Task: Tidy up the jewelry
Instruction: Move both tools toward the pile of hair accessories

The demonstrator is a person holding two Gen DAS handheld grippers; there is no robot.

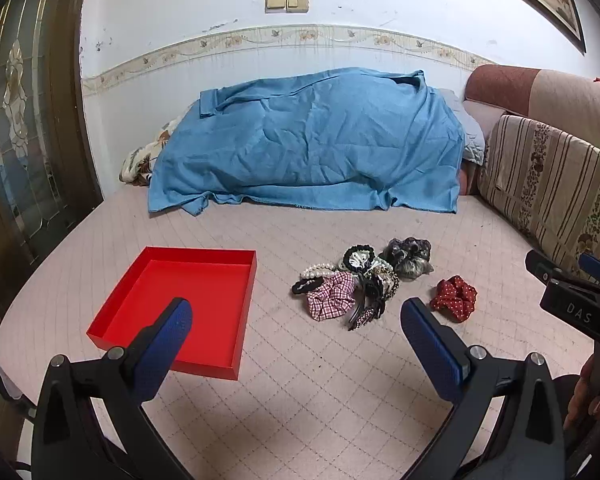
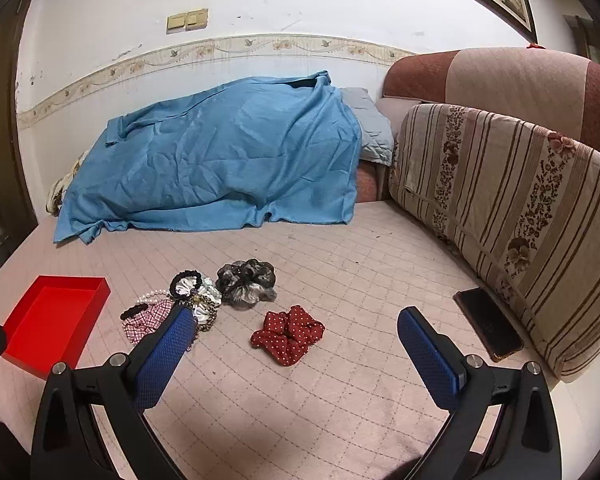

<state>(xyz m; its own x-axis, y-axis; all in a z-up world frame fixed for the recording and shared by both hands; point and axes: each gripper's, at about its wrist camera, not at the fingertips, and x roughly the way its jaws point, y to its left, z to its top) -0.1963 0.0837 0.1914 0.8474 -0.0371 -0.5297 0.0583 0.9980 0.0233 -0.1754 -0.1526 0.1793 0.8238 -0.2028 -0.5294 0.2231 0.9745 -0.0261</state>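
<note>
Red polka-dot scrunchie (image 2: 288, 334) lies loose on the bed (image 2: 340, 400), ahead between the right gripper (image 2: 296, 344) fingers, spread wide, empty. Accessory pile (image 1: 360, 284) ahead between left gripper (image 1: 296, 334) fingers, also wide; red tray (image 1: 188, 304) behind its left finger.

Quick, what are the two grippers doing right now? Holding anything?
Left gripper: open, holding nothing.
Right gripper: open, holding nothing.

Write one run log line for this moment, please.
left tongs open, empty | right tongs open, empty | red tray empty | hair accessories pile untouched on bed
</note>
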